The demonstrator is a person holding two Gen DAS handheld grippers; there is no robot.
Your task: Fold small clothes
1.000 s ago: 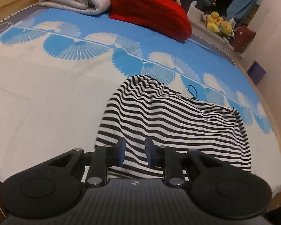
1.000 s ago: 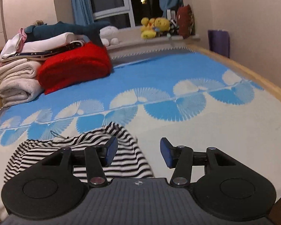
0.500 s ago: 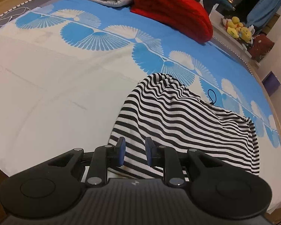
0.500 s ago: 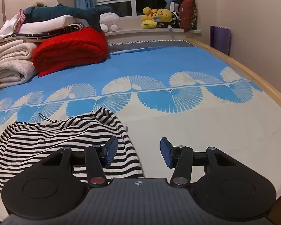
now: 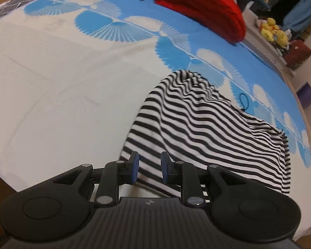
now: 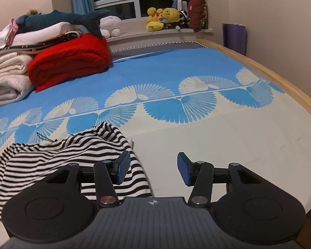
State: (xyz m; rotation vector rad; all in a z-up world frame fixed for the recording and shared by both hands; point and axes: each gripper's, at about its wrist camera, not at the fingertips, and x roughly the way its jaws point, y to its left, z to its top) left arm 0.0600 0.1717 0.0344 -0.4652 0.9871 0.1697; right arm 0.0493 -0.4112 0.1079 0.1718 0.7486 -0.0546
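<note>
Your left gripper (image 5: 148,167) hangs over the near hem of the striped garment (image 5: 207,132), its blue-padded jaws parted by a narrow gap with nothing between them. Your right gripper (image 6: 153,170) is spread wide and grasps nothing; its left pad sits above the garment's right edge, its right pad over bare sheet. The garment is a soft black-and-white knit, rumpled into ridges, lying on the cream part of the bed sheet (image 6: 217,141), which has a blue band with fan-shaped prints. A thin black cord (image 5: 244,101) loops at its far edge. Beyond lie a thick, fuzzy red folded blanket (image 6: 70,60), pale folded blankets (image 6: 6,78) and yellow plush toys (image 6: 163,17).
</note>
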